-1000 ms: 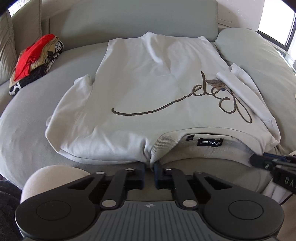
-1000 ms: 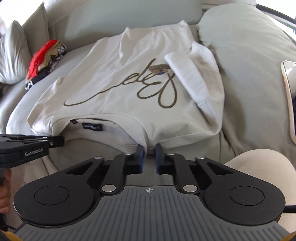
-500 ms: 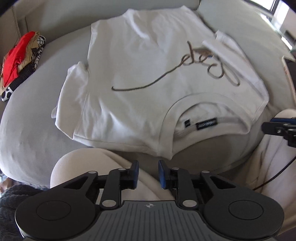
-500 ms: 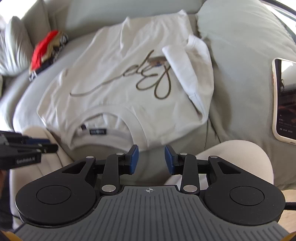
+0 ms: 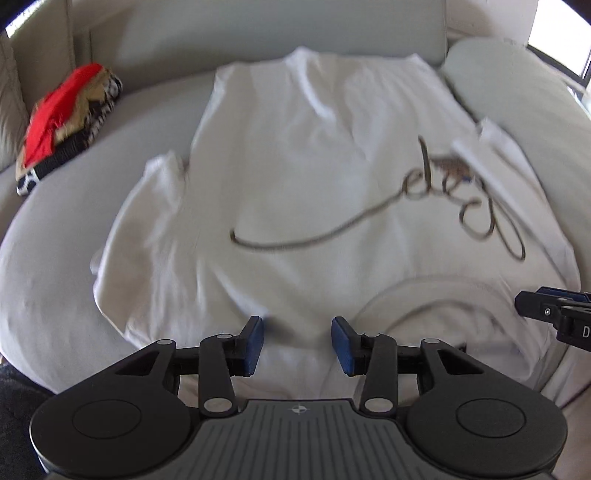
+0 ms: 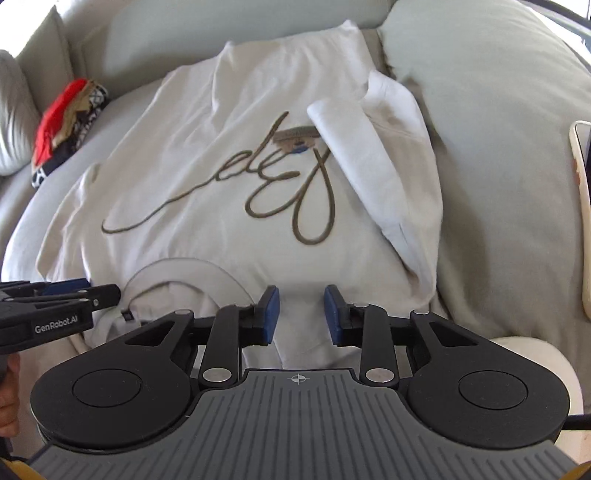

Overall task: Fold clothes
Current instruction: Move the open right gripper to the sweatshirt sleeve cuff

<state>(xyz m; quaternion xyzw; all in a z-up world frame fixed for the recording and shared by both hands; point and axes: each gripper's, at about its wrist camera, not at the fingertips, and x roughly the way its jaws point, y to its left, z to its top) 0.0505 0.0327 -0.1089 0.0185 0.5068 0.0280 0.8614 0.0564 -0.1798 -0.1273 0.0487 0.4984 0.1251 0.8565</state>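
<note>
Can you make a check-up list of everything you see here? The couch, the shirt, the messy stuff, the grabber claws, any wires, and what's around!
Surface: grey-green sofa seat.
Job's things: cream T-shirt lying front up, collar near the grippers; one sleeve folded over the print.
Clutter: pile of clothes, red on top; phone at the right edge.
Grippers: left gripper open, right gripper open, both over the shirt's collar end.
Cables: one dark cable behind the right gripper.
Surroundings: sofa back, big cushion.
</note>
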